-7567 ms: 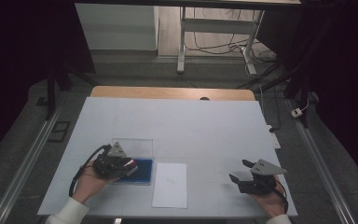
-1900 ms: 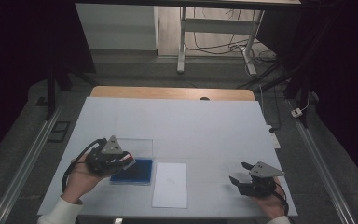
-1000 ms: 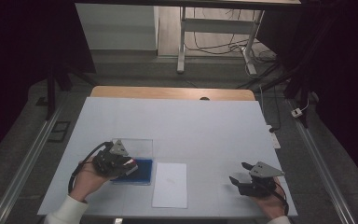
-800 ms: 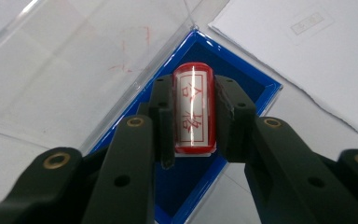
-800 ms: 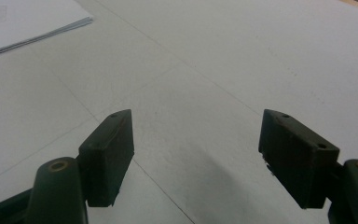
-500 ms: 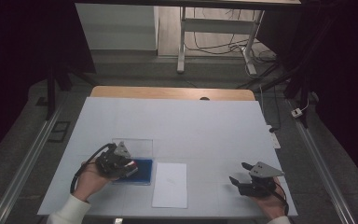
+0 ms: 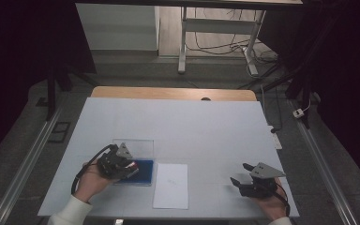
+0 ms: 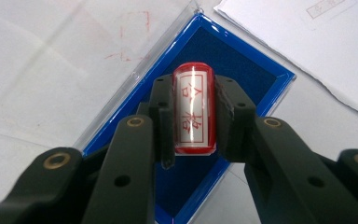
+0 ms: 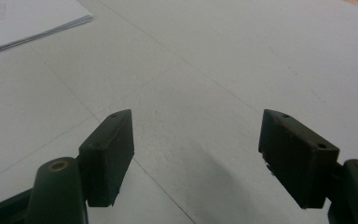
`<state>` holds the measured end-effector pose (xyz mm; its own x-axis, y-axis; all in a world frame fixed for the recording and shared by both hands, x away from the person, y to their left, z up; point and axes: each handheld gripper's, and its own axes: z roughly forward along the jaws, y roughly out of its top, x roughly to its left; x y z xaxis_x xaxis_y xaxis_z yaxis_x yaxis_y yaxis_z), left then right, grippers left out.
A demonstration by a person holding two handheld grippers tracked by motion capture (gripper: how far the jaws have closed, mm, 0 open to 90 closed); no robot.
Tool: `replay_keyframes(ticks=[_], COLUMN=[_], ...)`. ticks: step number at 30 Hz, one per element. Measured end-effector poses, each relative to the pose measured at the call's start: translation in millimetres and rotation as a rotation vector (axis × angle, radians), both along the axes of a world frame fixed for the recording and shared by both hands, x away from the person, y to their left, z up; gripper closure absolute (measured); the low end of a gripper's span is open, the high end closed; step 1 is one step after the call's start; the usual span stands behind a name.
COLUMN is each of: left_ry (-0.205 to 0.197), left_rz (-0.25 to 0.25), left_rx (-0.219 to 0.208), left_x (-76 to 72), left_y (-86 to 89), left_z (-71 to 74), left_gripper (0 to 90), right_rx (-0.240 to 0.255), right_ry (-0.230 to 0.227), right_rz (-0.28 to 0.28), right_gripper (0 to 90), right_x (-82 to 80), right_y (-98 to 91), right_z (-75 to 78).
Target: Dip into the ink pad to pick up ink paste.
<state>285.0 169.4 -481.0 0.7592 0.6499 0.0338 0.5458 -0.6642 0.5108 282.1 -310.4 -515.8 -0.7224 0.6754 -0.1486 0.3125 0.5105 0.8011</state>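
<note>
Dark floor and a metal frame stand behind the white table (image 7: 178,122), which takes the middle and lower part of the high view. At the lower left of this view, a hand with a white sleeve holds the left gripper (image 7: 130,169) over a blue ink pad (image 7: 144,172) that lies in a clear case with its lid open toward the far side. In the left gripper view, the two black jaws are closed narrow on a red stamp (image 8: 193,111), a small cylinder with red characters on a white label. The stamp is in the centre of that frame, and the blue pad (image 8: 242,70) is directly under it; whether the stamp touches the pad I cannot tell.

Just to the right of the pad, in the lower middle of the high view, lies a white sheet of paper (image 7: 171,185) with a faint mark on it. At the lower right, well apart from the paper, the right gripper (image 7: 241,175) rests low by the table. In the right gripper view (image 9: 196,154) its jaws are wide apart with bare table between them.
</note>
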Motion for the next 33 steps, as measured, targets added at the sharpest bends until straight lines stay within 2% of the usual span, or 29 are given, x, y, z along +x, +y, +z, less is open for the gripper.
replay_keyframes(ticks=[11, 15, 20, 27, 30, 33], left_ry=[-0.008, -0.012, -0.010, -0.017, -0.031, -0.027], left_rz=[0.003, 0.004, 0.008, 0.010, 0.010, 0.010], left_rx=[0.053, 0.063, 0.053, 0.070, 0.098, 0.098], left_x=[-2.0, -2.7, -2.5, -3.7, -5.7, -5.5], left_y=[-6.7, -8.6, -7.5, -10.2, -14.2, -14.2], left_z=[-1.6, -2.6, -3.7, -3.6, -3.2, -3.1], left_gripper=[70.9, 71.0, 71.1, 71.2, 71.2, 71.2], right_rx=[-0.002, -0.003, -0.011, -0.008, -0.011, -0.008], right_ry=[0.002, -0.001, -0.002, -0.001, -0.003, -0.002], right_rz=[0.000, 0.003, 0.006, 0.005, 0.007, 0.006], right_gripper=[26.0, 26.0, 26.0, 26.1, 26.0, 26.1], right_x=[-0.2, -0.6, -0.9, -1.0, -1.2, -1.4], right_y=[0.4, 0.9, 1.3, 1.4, 1.7, 1.6], right_z=[0.0, 0.1, 0.7, 1.0, 1.1, 1.4])
